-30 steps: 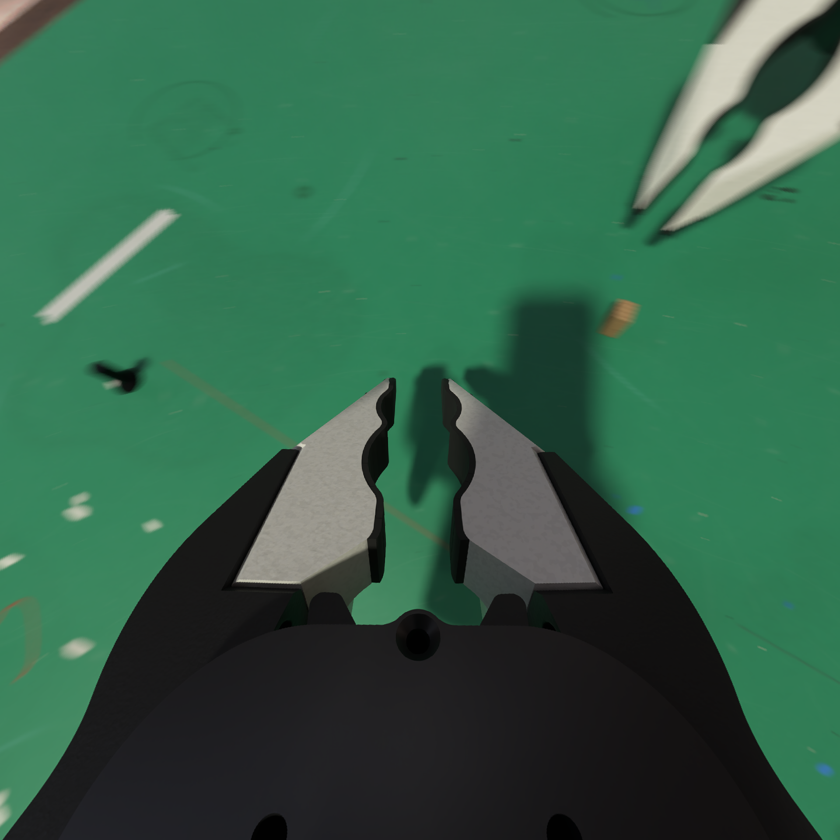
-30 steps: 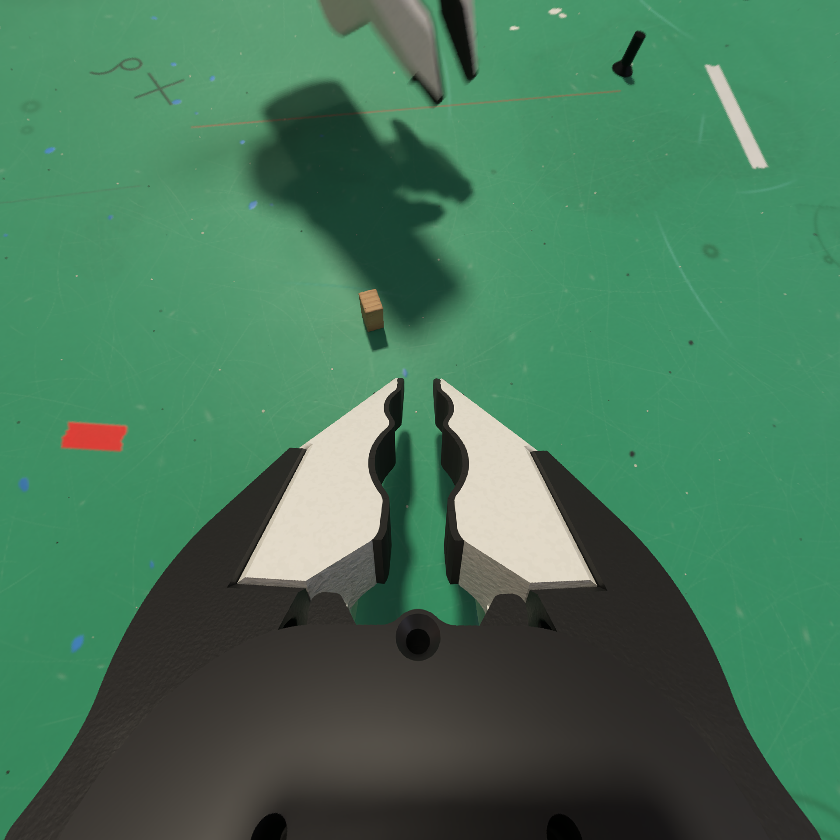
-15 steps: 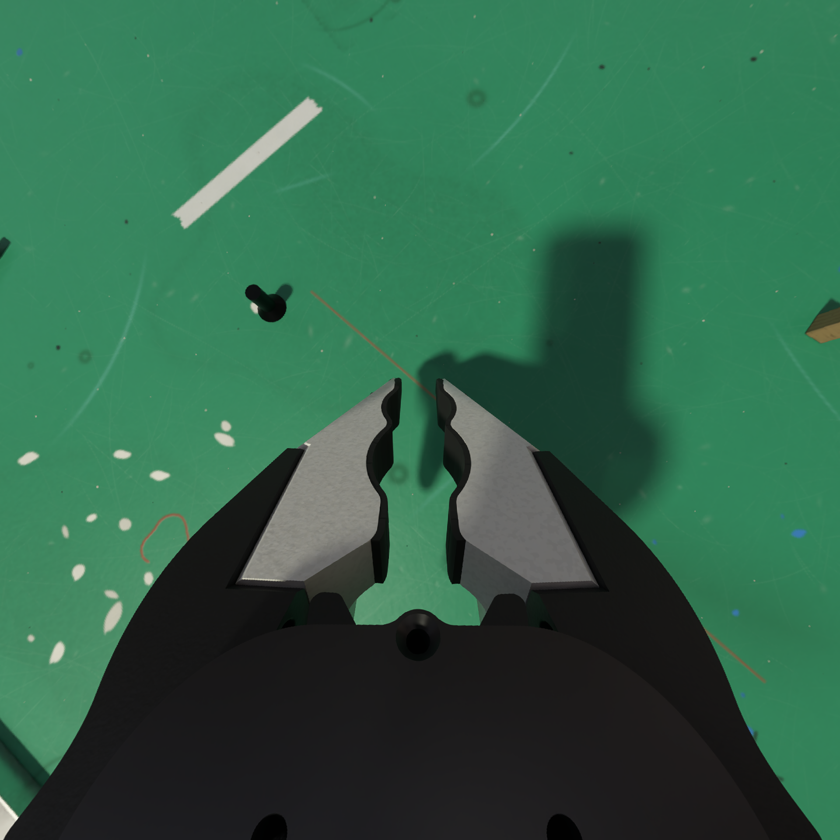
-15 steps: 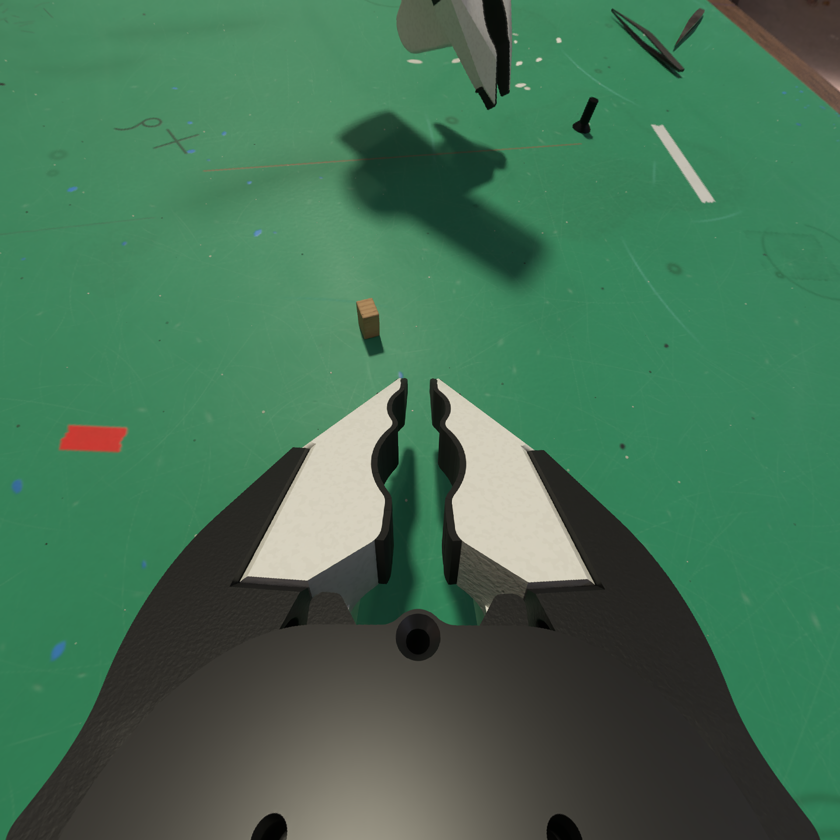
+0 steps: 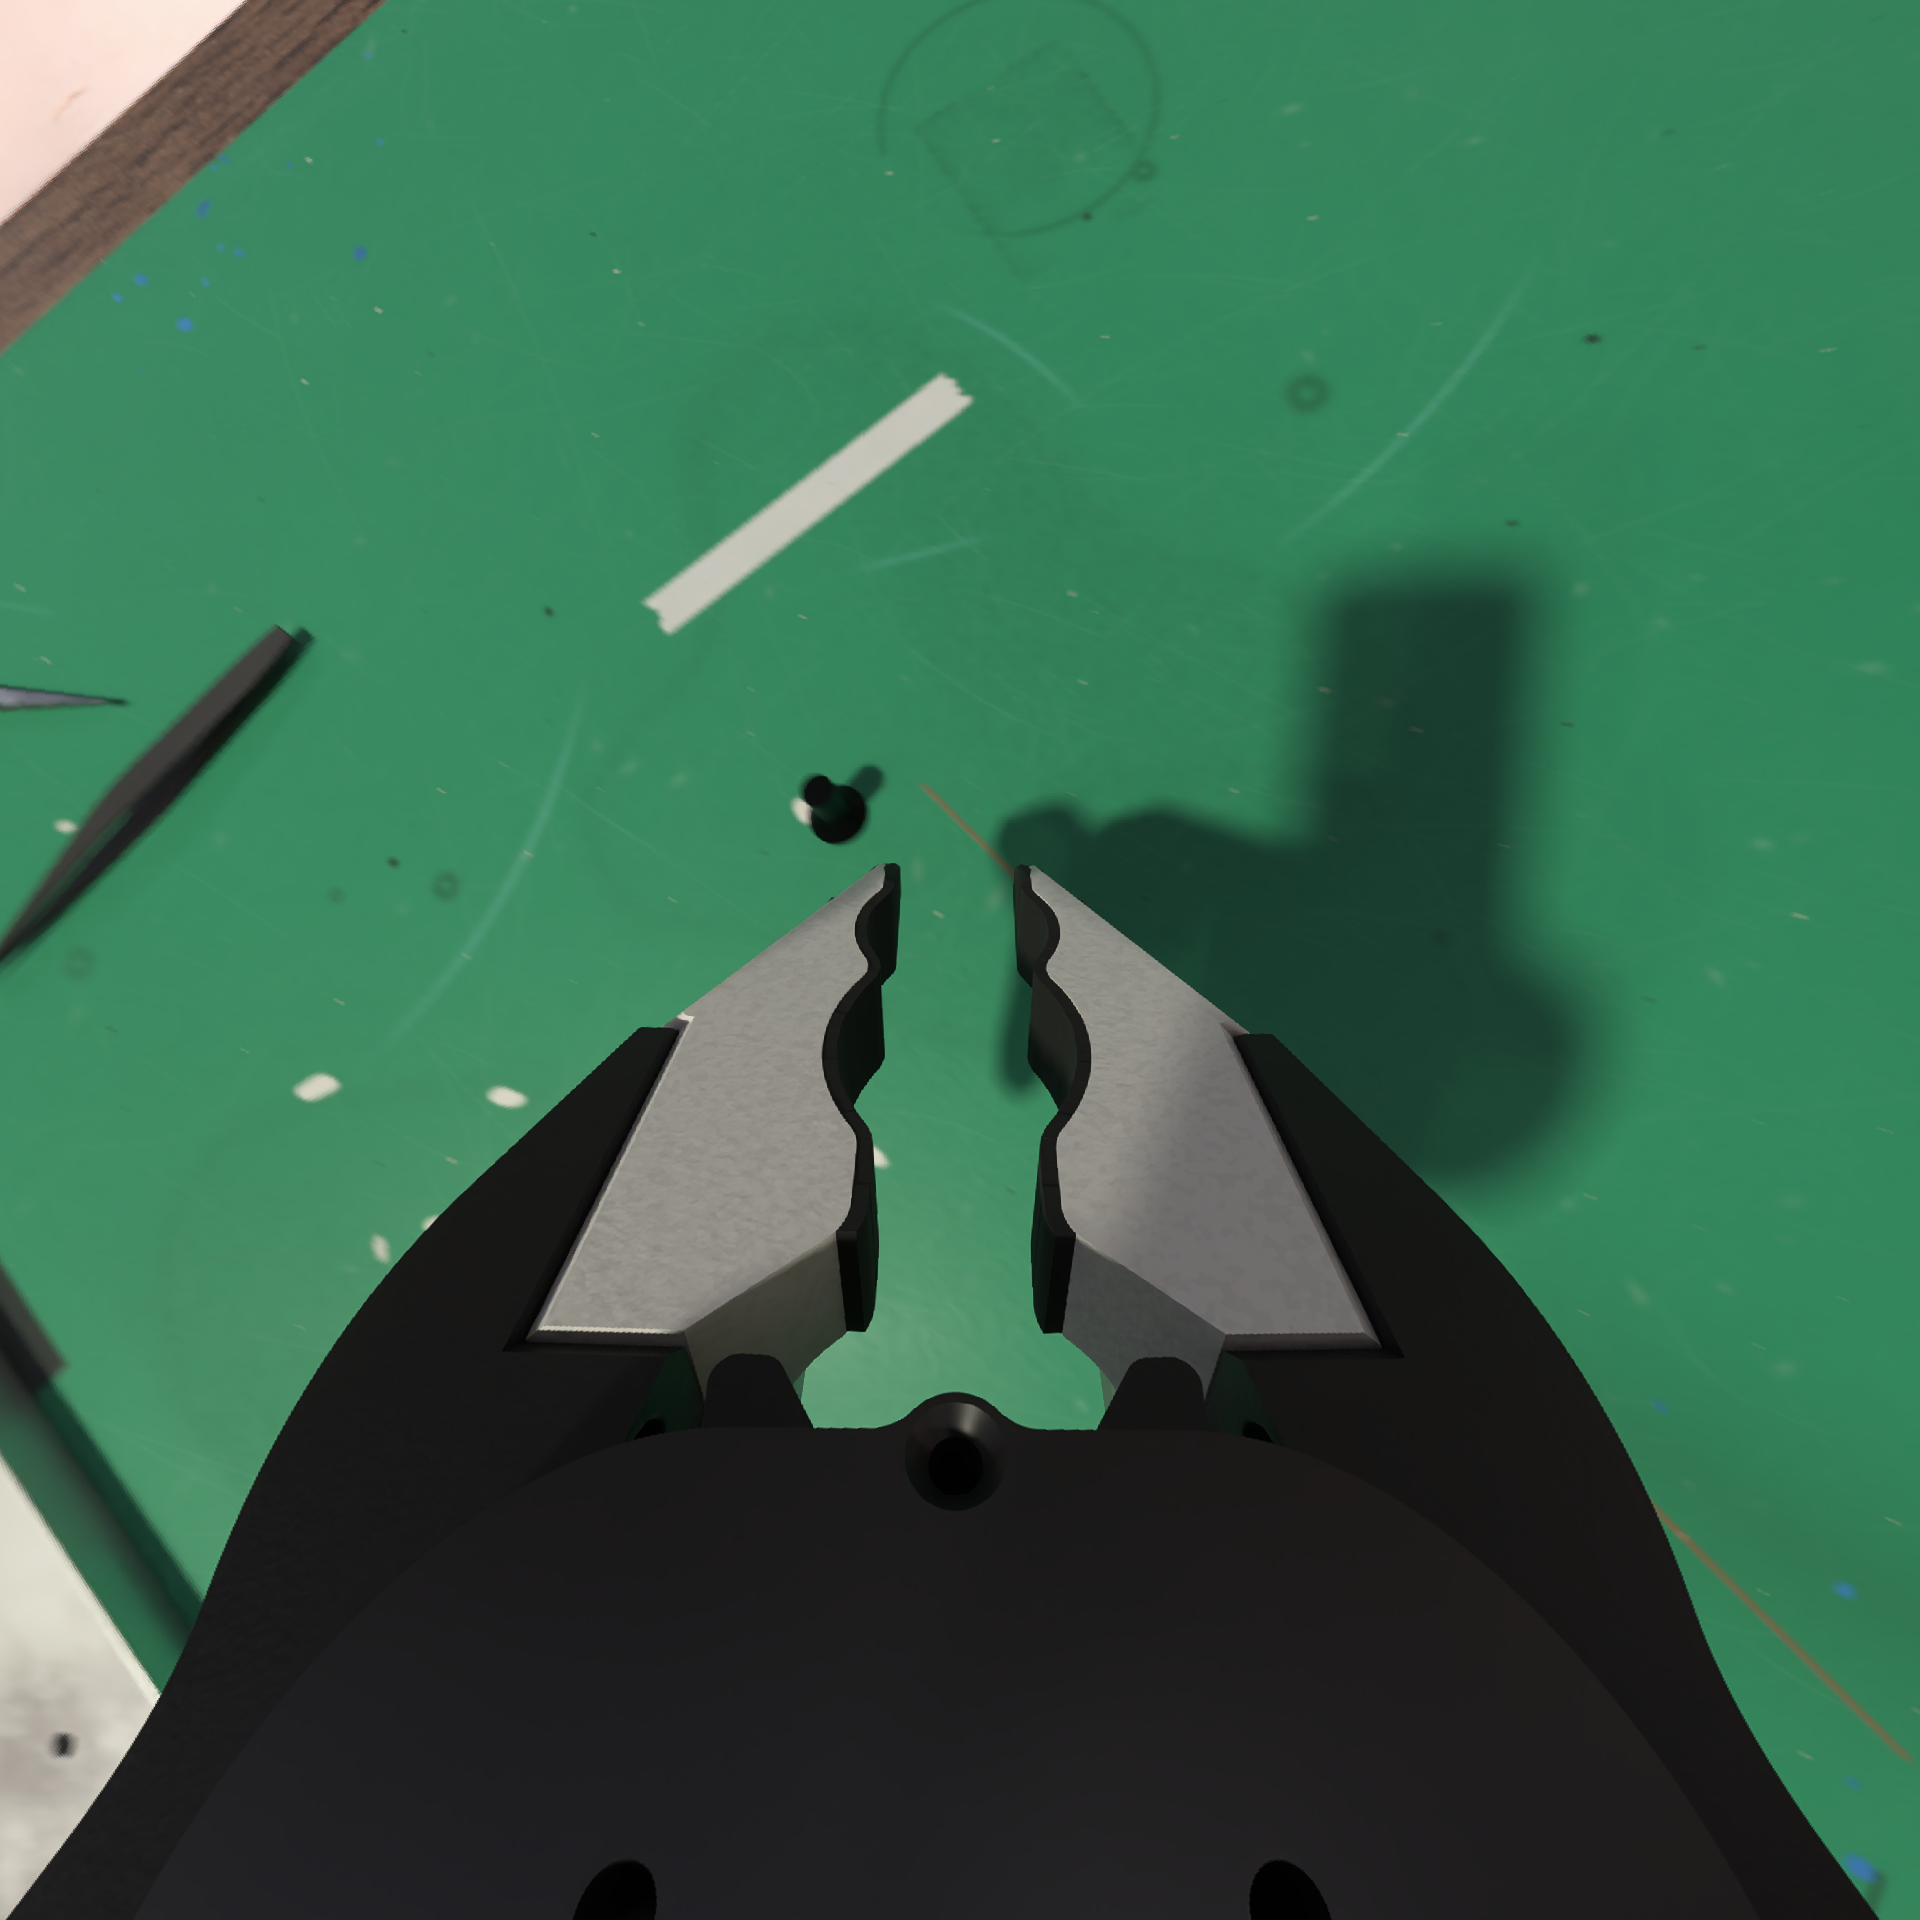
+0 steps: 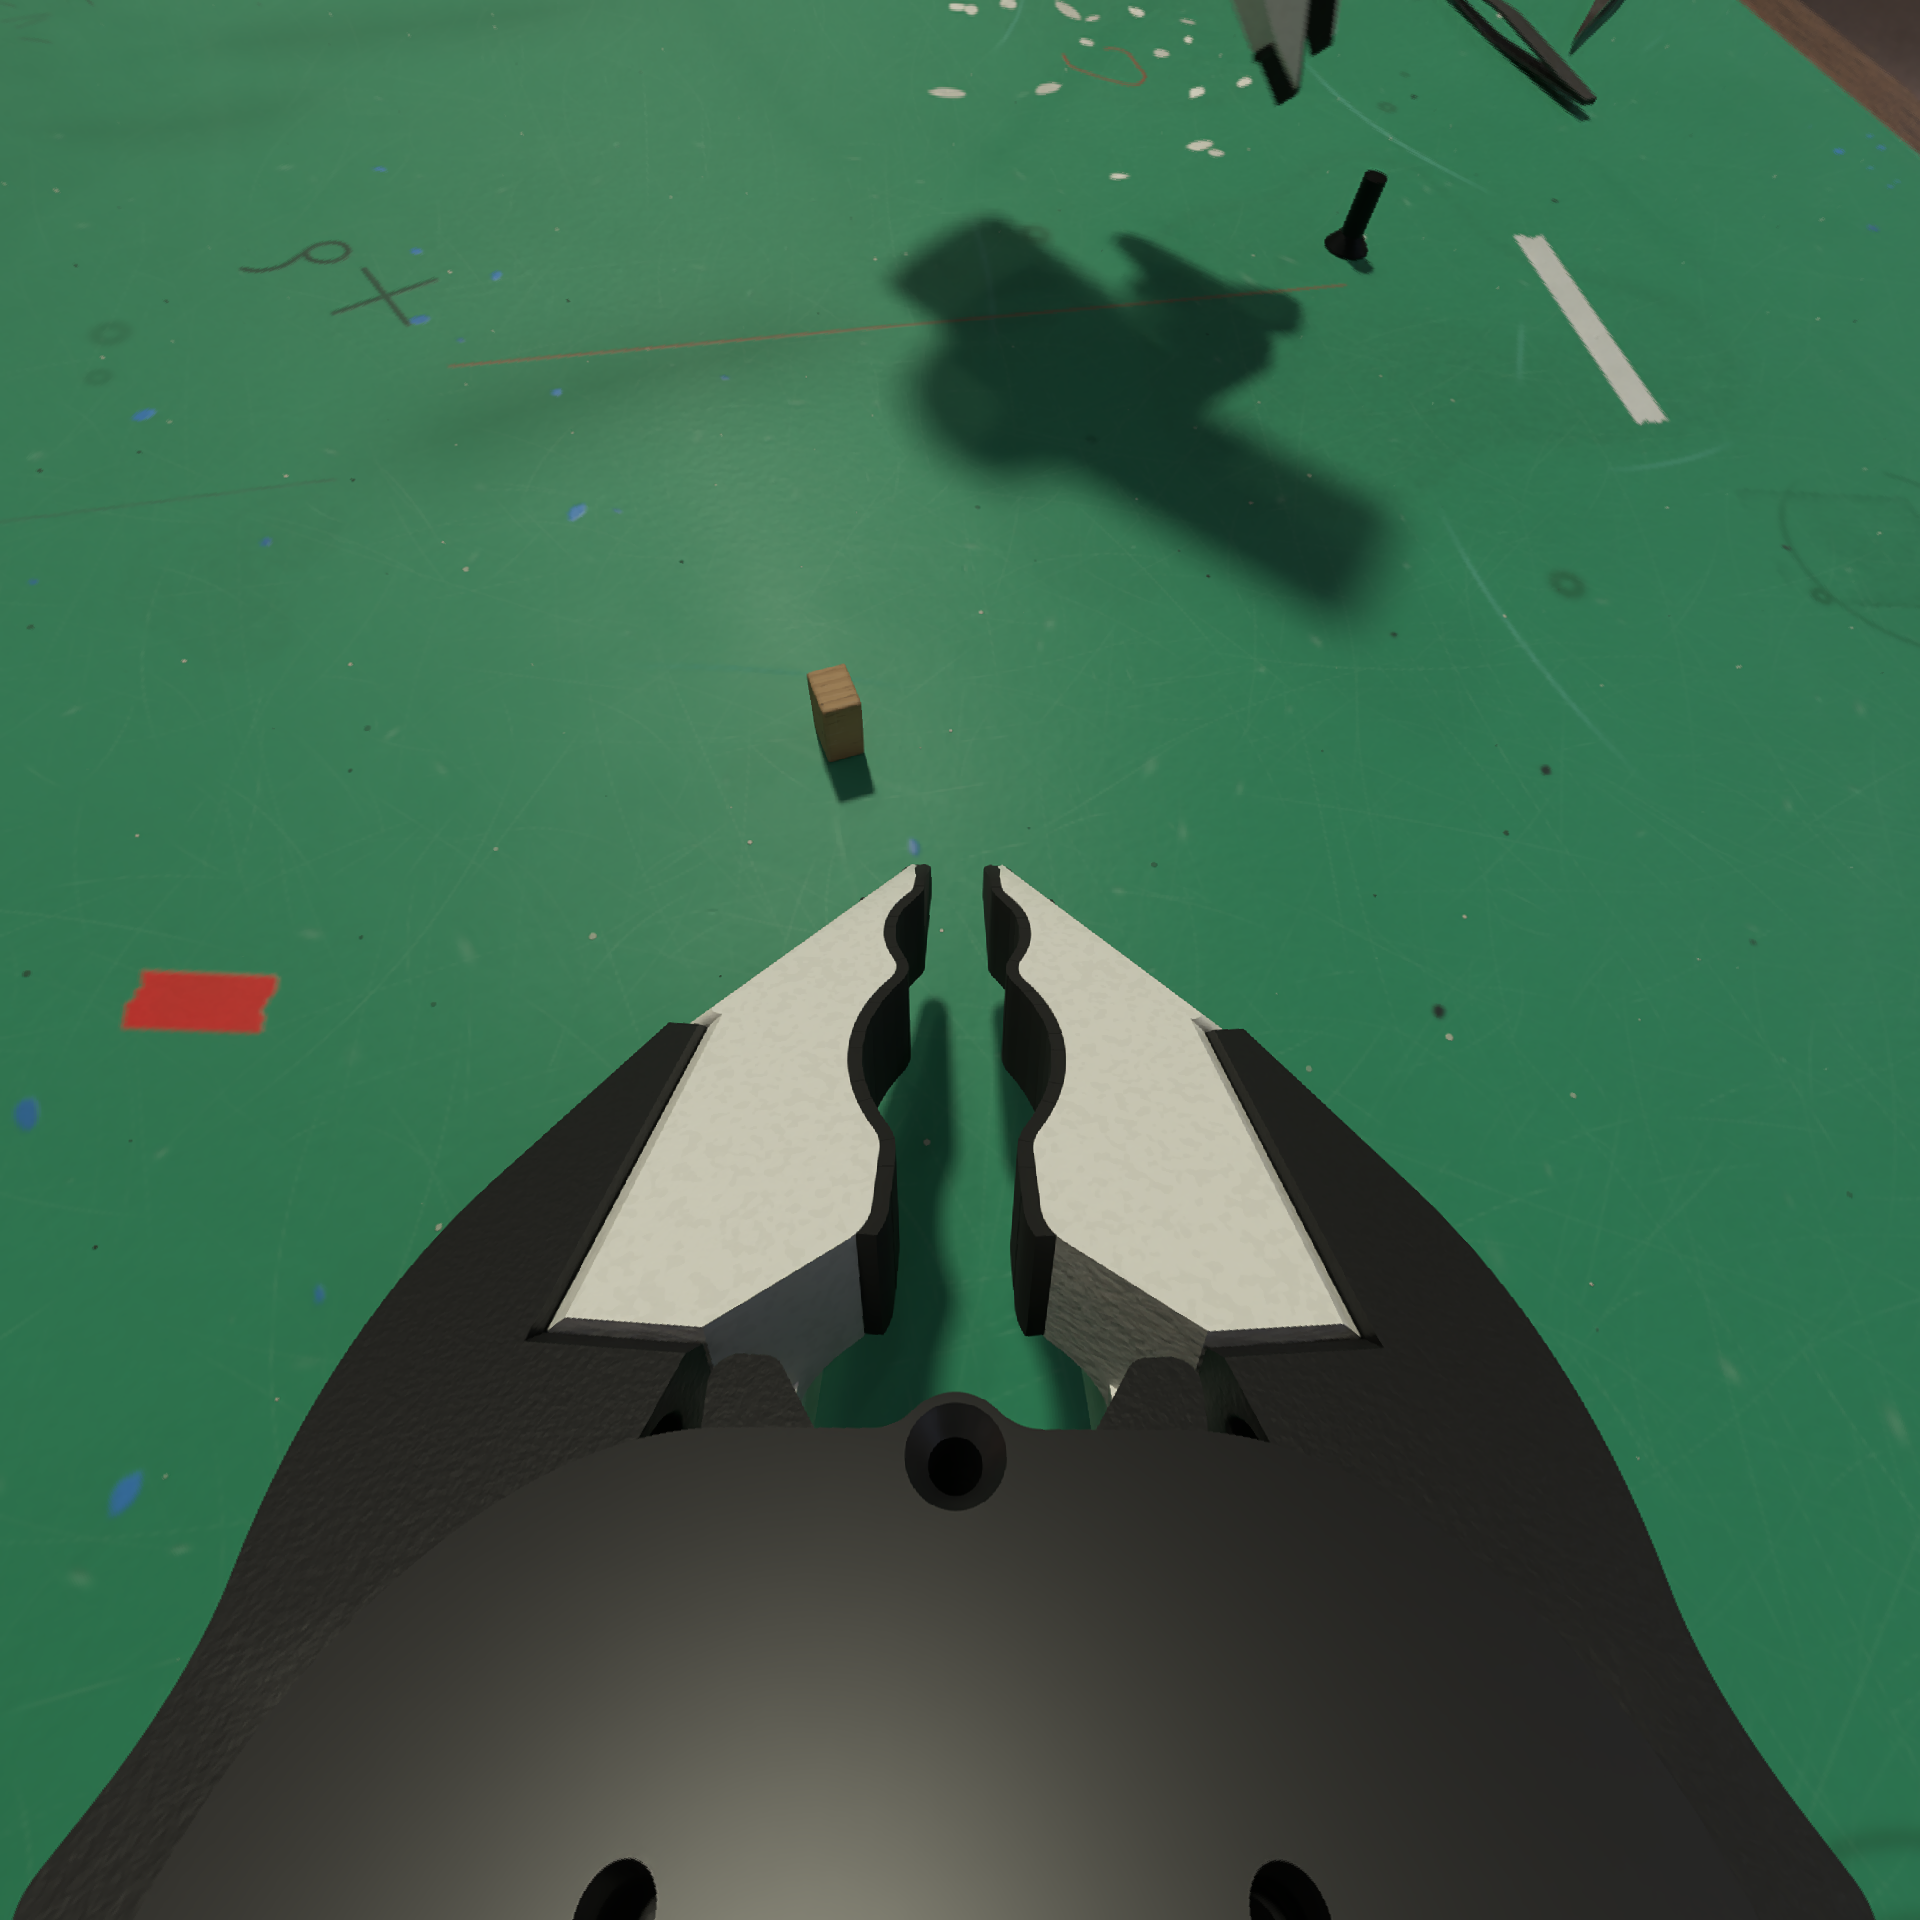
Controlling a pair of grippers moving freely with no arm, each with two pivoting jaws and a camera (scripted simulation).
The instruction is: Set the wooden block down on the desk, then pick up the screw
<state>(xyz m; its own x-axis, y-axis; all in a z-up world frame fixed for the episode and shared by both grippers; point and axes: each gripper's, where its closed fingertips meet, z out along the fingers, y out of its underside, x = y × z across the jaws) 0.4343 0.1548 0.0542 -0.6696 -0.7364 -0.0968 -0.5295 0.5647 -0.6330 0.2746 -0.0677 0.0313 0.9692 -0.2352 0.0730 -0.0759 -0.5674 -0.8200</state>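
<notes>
Your left claw [image 5: 956, 873] hangs over the green table [image 5: 1351, 312] with its jaws spread and nothing between them; the small black flat-headed screw [image 5: 831, 810] lies on the mat just ahead of the left fingertip, apart from it. Left of it rest slim black tweezers [image 5: 156, 790], and beyond it a white strip of tape [image 5: 808, 503]. Your right claw [image 6: 956, 871] is narrowly parted and empty. The small tan wooden block [image 6: 835, 713] stands upright on the table just ahead and slightly left of its tips, with a red tape patch [image 6: 200, 1002] far left.
</notes>
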